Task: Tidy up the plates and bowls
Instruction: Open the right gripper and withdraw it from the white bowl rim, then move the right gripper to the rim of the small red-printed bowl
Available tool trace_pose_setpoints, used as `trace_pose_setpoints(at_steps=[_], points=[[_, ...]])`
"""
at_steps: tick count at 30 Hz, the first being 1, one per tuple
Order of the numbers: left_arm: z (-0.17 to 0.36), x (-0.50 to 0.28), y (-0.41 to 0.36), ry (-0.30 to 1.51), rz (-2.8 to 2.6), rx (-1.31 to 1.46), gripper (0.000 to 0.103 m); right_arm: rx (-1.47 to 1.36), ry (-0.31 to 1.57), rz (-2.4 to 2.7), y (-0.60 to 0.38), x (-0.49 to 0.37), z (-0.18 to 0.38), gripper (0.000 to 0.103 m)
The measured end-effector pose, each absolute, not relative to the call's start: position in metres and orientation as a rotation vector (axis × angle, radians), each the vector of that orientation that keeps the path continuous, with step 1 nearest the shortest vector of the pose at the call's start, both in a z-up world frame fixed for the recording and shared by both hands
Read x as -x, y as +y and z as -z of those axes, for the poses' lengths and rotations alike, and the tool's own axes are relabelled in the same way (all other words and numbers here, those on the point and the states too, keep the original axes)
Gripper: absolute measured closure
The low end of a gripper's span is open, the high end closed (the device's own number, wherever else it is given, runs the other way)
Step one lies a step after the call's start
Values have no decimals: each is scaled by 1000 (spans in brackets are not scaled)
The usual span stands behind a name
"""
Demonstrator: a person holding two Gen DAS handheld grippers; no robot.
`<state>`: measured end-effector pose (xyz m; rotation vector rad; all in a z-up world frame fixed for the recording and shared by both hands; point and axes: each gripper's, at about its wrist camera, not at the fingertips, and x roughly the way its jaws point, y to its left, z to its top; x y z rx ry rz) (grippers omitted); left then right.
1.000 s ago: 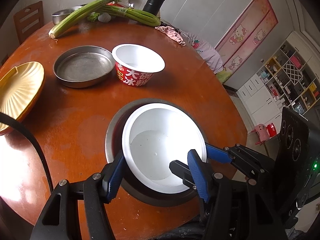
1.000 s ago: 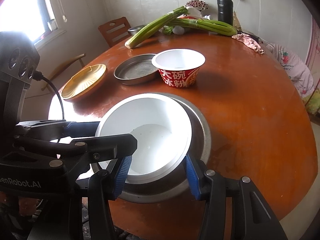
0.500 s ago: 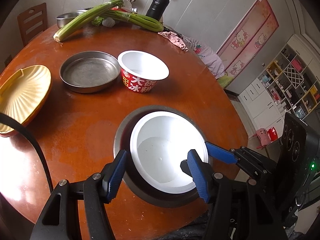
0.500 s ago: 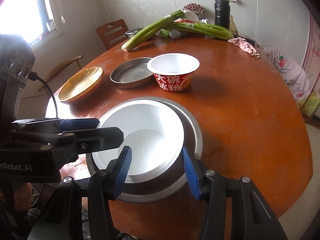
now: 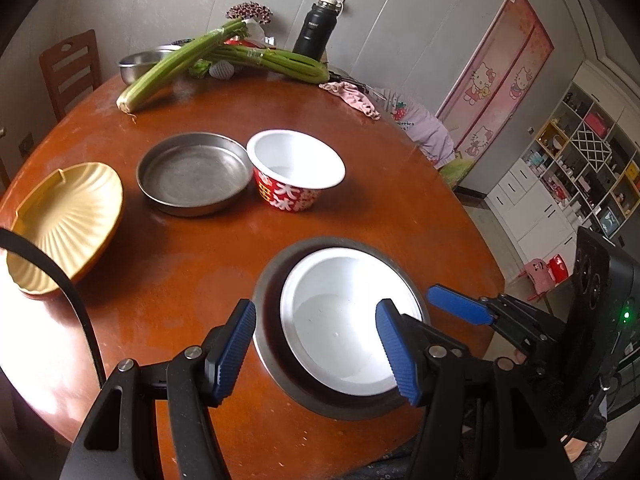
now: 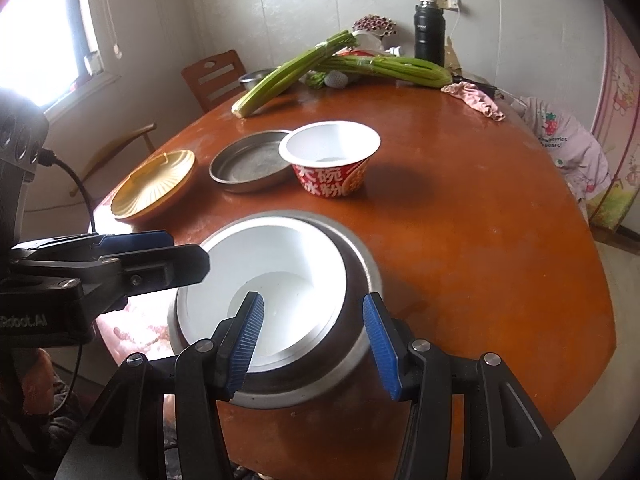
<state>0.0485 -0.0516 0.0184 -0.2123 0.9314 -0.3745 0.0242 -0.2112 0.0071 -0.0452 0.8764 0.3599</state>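
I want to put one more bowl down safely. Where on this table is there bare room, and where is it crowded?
Bare wood lies right of the red paper bowl, toward the table edge. Crowded: the far side with celery and flask.

Round wooden table (image 5: 380, 208), reddish-brown, glossy top. Wooden chair (image 6: 214, 76) at the far side, against pale panelled walls (image 6: 280, 8). Bright window (image 6: 44, 28) on one side, casting glare on the tabletop. White shelving unit (image 5: 580, 168) opposite. Pink cartoon-cat wall panel (image 5: 500, 76) beside it.
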Motion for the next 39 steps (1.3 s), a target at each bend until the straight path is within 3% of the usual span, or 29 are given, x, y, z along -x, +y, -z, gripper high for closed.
trace_pose_setpoints(at_steps=[29, 39], points=[[-52, -136, -43, 884, 325, 141, 41, 13, 807, -281, -246, -106, -51, 47], [-50, -177, -54, 953, 311, 119, 41, 0, 862, -357, -248, -151, -62, 47]])
